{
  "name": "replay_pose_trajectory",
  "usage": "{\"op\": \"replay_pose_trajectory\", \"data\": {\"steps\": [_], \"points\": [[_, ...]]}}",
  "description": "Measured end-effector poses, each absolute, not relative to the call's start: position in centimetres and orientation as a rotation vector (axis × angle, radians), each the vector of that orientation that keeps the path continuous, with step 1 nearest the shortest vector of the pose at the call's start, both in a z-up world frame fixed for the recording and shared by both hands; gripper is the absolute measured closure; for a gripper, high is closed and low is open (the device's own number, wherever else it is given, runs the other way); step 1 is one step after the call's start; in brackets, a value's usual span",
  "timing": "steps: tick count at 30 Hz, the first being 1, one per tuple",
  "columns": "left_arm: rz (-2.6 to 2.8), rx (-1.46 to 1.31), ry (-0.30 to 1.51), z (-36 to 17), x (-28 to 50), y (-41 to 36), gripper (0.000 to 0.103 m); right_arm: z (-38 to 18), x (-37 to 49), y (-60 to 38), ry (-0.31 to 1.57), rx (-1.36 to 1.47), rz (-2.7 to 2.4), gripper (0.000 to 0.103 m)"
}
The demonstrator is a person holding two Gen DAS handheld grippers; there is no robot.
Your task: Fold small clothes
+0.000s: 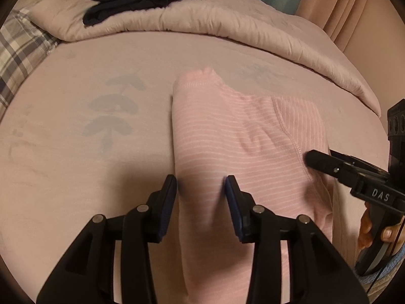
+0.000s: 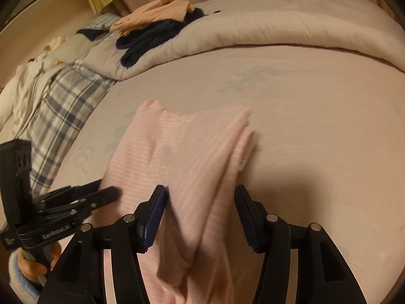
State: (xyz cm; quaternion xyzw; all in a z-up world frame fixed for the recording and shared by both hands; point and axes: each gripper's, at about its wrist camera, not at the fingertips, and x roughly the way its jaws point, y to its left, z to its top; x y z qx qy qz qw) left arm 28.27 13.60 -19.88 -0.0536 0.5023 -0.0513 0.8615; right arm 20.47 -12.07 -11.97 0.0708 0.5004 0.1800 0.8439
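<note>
The left gripper [image 1: 201, 185] and right gripper [image 2: 201, 197] both stand with jaws apart, straddling but not pinching the near end of a pink striped garment [image 1: 227, 136] lying partly folded mid-bed, toward the near edge of the bed sheet [image 1: 76, 164]. It looks light, soft and floppy; best pinched at a hem or folded edge. Both hands tilt steeply down, side by side.

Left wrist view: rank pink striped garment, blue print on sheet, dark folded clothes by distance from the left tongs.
1. Pink striped garment, between the left tongs.
2. Blue print, mid-sheet, left.
3. Dark folded clothes, far back on the quilt.
</note>
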Motion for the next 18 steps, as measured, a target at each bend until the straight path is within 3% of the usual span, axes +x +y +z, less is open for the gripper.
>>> {"op": "replay_pose_trajectory", "data": {"steps": [8, 18], "points": [[-0.067, -0.080, 1.000, -16.9, 25.7, 13.9, 0.063, -10.0, 18.5, -13.2, 1.019, 0.090, 0.295, 0.045], [-0.050, -0.073, 0.934, -12.4, 20.6, 13.2, 0.052, -7.1, 14.7, -13.0, 0.989, 0.078, 0.316, 0.043]]}}
